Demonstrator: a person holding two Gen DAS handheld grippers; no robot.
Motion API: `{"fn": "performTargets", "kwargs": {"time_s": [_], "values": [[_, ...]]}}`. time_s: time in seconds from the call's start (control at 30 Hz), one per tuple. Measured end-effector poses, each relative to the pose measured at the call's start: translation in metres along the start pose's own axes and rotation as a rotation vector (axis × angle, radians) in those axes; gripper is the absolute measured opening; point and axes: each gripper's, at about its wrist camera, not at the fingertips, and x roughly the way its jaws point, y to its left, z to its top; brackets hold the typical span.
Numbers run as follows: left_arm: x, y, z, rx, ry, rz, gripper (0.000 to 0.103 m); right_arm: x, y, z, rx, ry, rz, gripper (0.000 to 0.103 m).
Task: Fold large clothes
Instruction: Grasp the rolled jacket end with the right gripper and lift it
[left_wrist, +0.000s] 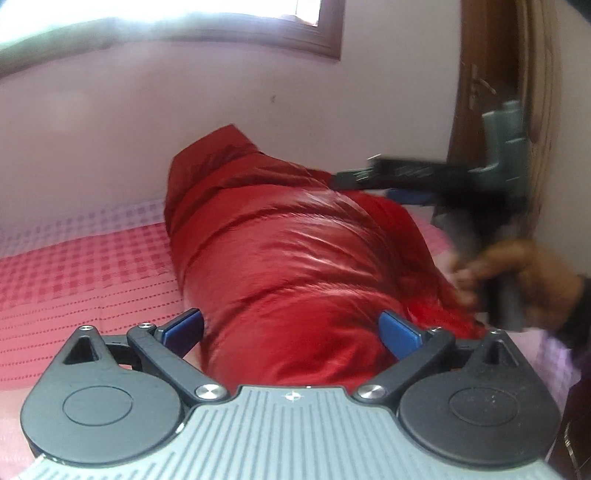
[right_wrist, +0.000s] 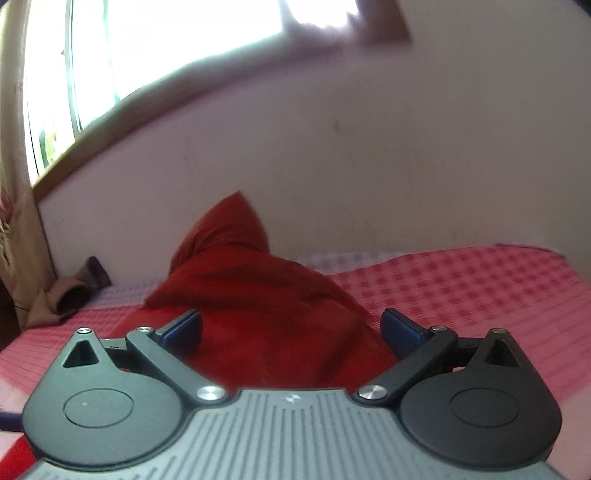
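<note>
A shiny red puffer jacket (left_wrist: 280, 251) lies bundled lengthwise on a bed with a pink checked cover (left_wrist: 85, 273). My left gripper (left_wrist: 291, 328) is open, its blue pads either side of the jacket's near end, not closed on it. My right gripper shows blurred at the right of the left wrist view (left_wrist: 369, 173), above the jacket's far right side, held by a hand (left_wrist: 532, 280). In the right wrist view the right gripper (right_wrist: 291, 328) is open, with the red jacket (right_wrist: 258, 295) rising to a peak between and beyond its pads.
A pale wall (left_wrist: 184, 122) and a wooden-framed window (left_wrist: 221, 33) stand behind the bed. A wooden door (left_wrist: 491, 74) with a handle is at the right. Brown and beige clothes (right_wrist: 66, 295) lie at the bed's far left corner near a curtain (right_wrist: 14, 184).
</note>
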Motion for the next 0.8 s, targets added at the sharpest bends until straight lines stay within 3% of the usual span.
{"fn": "performTargets", "kwargs": {"time_s": [0.17, 0.27, 0.4, 0.6, 0.7, 0.8], "values": [[0.007, -0.005, -0.003, -0.007, -0.012, 0.001, 0.103, -0.064, -0.026, -0.024, 0.137, 0.030, 0.027, 0.103], [0.006, -0.002, -0.004, -0.021, -0.016, 0.001, 0.103, -0.074, -0.034, -0.044, 0.205, 0.116, 0.020, 0.103], [0.006, -0.002, -0.005, -0.026, -0.015, 0.003, 0.103, -0.066, -0.034, -0.071, 0.241, 0.236, 0.018, 0.103], [-0.002, 0.006, -0.002, -0.067, -0.003, -0.012, 0.103, -0.040, -0.044, -0.083, 0.266, 0.315, 0.048, 0.103], [-0.010, 0.022, 0.008, -0.133, -0.034, -0.036, 0.103, -0.040, -0.052, -0.080, 0.271, 0.337, 0.085, 0.103], [-0.004, 0.046, 0.019, -0.230, -0.004, -0.077, 0.103, -0.031, -0.060, -0.076, 0.308, 0.366, 0.137, 0.103]]}}
